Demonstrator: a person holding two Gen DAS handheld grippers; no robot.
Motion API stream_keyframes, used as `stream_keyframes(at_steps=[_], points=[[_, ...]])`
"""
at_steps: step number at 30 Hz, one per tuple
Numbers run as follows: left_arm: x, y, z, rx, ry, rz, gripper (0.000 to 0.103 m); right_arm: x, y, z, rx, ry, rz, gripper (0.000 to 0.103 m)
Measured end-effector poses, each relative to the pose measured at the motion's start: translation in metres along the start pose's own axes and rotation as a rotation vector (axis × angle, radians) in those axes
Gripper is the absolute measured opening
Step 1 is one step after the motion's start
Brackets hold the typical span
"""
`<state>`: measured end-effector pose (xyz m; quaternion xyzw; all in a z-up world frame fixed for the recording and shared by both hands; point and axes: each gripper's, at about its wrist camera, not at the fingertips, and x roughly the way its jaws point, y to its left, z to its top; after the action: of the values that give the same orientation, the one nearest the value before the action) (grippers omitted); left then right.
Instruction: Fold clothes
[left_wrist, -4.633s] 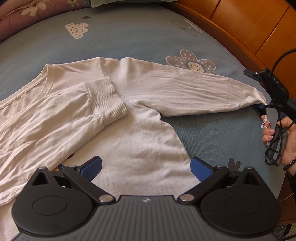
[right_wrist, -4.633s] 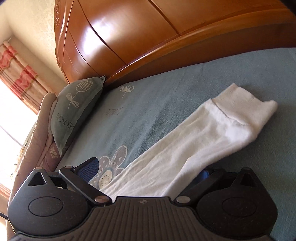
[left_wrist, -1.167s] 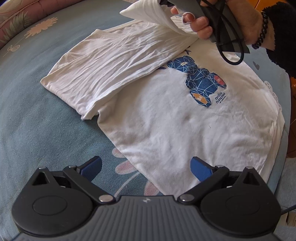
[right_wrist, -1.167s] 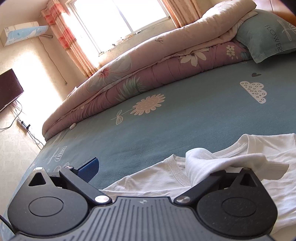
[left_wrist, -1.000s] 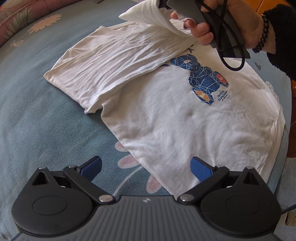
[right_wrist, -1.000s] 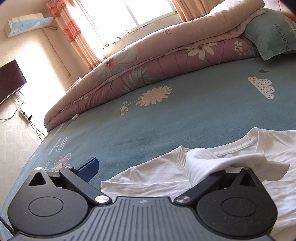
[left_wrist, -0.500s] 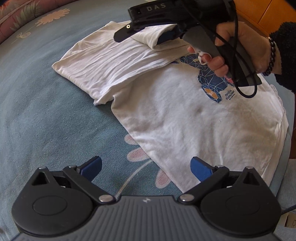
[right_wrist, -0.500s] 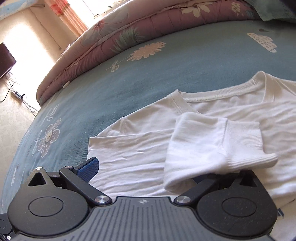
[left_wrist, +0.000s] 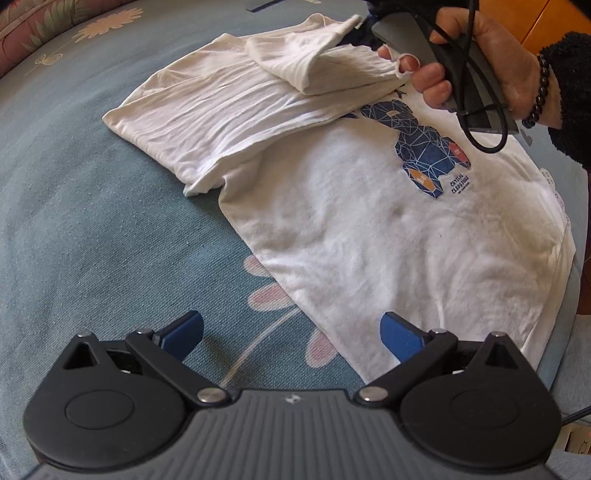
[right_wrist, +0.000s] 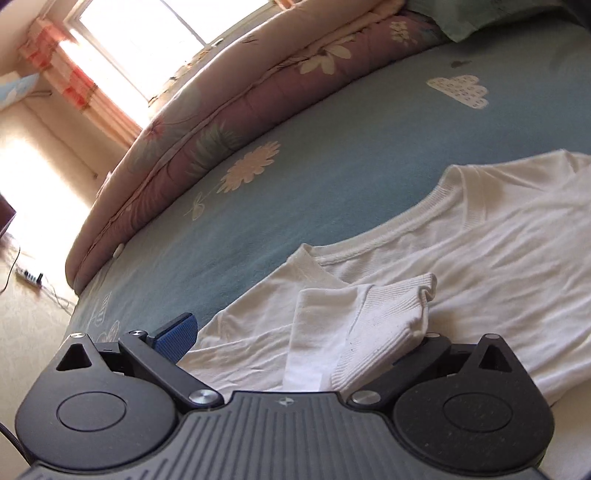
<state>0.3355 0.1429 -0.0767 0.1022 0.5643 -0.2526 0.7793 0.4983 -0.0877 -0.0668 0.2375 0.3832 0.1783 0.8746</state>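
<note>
A white long-sleeved shirt (left_wrist: 369, 229) with a blue bear print (left_wrist: 424, 151) lies flat on the bed. Its left side is folded in over the chest, and the other sleeve (left_wrist: 325, 62) is laid across on top of that. My left gripper (left_wrist: 291, 334) hangs open over the sheet at the shirt's lower corner, holding nothing. In the right wrist view my right gripper (right_wrist: 301, 338) is low over the shirt's collar end with its jaws wide apart. The ribbed sleeve cuff (right_wrist: 391, 314) lies over its right finger and hides that pad. A hand (left_wrist: 491, 62) holds that gripper's handle.
A blue-green sheet (left_wrist: 92, 229) with flower prints covers the bed. A rolled quilt (right_wrist: 221, 122) and a pillow line the far side, below a bright window (right_wrist: 147, 40). An orange wooden headboard (left_wrist: 554, 22) is at the top right. The bed's edge runs just right of the shirt.
The right gripper has come down and laid the raised sleeve across the folded shirt, cuff near the collar. My left gripper has stayed open and drifted slightly.
</note>
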Motion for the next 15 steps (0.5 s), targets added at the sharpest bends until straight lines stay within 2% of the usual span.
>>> stream_keyframes(at_steps=[4, 8, 11, 15], points=[[-0.001, -0.001, 0.001, -0.006, 0.002, 0.000, 0.101, 0.014, 0.035, -0.007, -0.171, 0.068, 0.059, 0.103], [-0.002, 0.000, 0.001, -0.021, 0.004, 0.005, 0.101, 0.027, 0.058, -0.019, -0.276, 0.155, 0.108, 0.103], [-0.001, 0.002, -0.001, -0.037, 0.009, 0.011, 0.101, 0.026, 0.061, -0.025, -0.282, 0.178, 0.114, 0.103], [0.000, 0.004, -0.002, -0.068, 0.007, 0.023, 0.101, 0.014, 0.048, -0.026, -0.259, 0.175, 0.078, 0.103]])
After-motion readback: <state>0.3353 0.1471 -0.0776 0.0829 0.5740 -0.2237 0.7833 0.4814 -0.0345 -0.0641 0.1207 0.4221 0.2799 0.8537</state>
